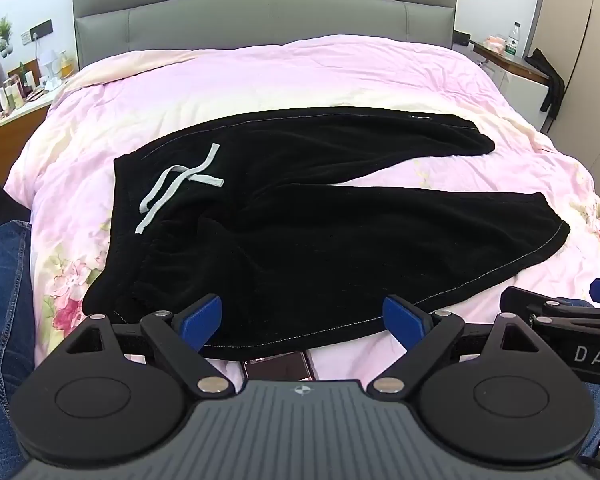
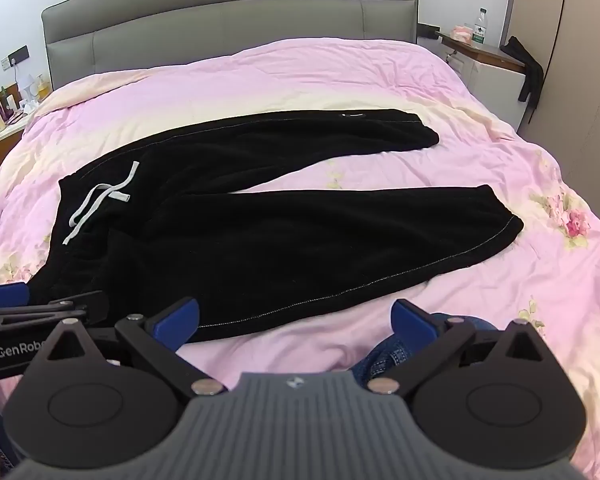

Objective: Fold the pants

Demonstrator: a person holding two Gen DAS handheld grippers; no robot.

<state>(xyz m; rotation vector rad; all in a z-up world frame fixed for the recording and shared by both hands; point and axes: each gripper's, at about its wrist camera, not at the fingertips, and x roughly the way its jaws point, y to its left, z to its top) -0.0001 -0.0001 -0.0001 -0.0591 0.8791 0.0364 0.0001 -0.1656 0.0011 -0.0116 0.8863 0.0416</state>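
1. The black pants (image 1: 300, 208) are spread out on the pink floral duvet (image 1: 260, 76) of the bed. The waistband sits to the left of both views and the two legs run off to the right in a V, with a strip of duvet showing between them. Nothing's folded yet by the look of it.

2. The left gripper (image 1: 302, 320) hovers over the near edge of the pants with its blue pads spread wide and nothing between them. The right gripper (image 2: 294, 320) is the same deal: jaws wide, empty, hanging over bare duvet just past the near leg's seam.

3. The fabric looks like soft, fuzzy fleece, so probably light, floppy and fairly grippy. It'll likely drape and bunch instead of holding any shape.

4. The best grab spots are probably the waistband (image 1: 126, 216) and the hem of the near leg (image 2: 500, 220), since the stitched edges there are thicker.

5. The white drawstring (image 1: 176, 184) lies loose on top and could snag a finger, so it's worth steering clear of it.
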